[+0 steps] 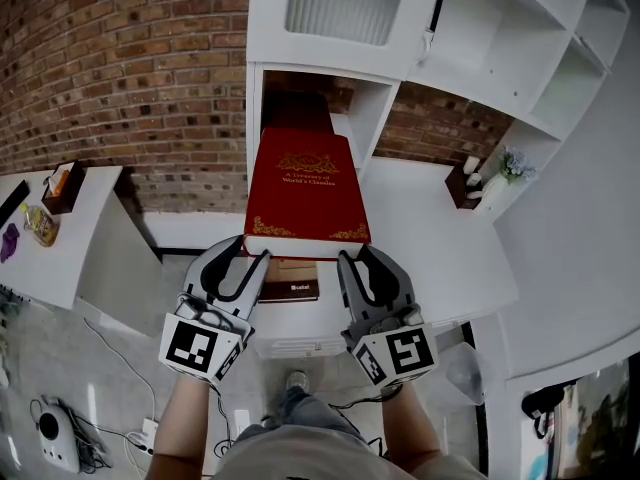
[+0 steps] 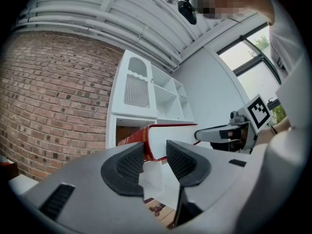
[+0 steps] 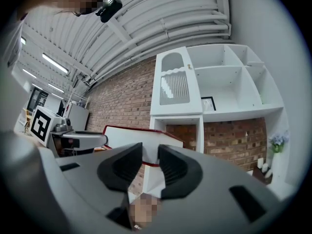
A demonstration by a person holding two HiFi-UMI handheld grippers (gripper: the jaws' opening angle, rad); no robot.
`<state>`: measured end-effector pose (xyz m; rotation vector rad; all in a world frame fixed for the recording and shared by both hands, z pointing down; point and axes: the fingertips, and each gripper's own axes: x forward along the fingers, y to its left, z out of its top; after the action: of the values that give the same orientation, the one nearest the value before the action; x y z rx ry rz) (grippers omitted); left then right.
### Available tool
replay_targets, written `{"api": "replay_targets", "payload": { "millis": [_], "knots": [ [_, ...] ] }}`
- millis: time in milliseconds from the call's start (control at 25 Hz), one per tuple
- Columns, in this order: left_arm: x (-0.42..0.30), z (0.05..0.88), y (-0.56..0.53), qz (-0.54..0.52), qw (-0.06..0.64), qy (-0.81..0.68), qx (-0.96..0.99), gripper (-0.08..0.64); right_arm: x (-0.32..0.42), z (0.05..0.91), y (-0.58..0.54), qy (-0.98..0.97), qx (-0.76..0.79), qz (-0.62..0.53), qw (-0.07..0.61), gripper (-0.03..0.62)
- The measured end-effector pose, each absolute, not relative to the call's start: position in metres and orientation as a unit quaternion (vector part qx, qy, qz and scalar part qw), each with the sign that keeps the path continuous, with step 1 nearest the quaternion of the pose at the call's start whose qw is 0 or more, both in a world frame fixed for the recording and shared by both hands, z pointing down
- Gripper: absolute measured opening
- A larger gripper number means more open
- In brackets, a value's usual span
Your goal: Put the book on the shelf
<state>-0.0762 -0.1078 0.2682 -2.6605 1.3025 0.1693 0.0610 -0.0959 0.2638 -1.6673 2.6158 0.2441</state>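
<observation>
**Red hardcover book [image 1: 306, 193]: held aloft at centre frame, in front of the white shelf [image 1: 330, 28].**
Thick volume with rigid boards and a smooth, gilt-stamped cover. Judged heavy, stiff and somewhat slick, and not fragile. The left gripper [image 1: 245, 258] is clamped on its near-left corner and the right gripper [image 1: 362, 261] on its near-right corner. A grip across both covers at these corners suits it, leaving the far edge free to enter the narrow open compartment [image 1: 300, 98] at upper centre. A brown book [image 1: 290, 278] lies on the surface [image 1: 420, 228] beneath.
</observation>
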Motion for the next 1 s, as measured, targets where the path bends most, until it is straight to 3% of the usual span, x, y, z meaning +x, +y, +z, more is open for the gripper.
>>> {"api": "replay_targets", "payload": {
  "millis": [1000],
  "knots": [
    [-0.067, 0.280, -0.181, 0.040, 0.071, 0.460, -0.884, 0.153, 0.071, 0.275, -0.175, 0.851, -0.520, 0.064, 0.008, 0.115]
  ]
}}
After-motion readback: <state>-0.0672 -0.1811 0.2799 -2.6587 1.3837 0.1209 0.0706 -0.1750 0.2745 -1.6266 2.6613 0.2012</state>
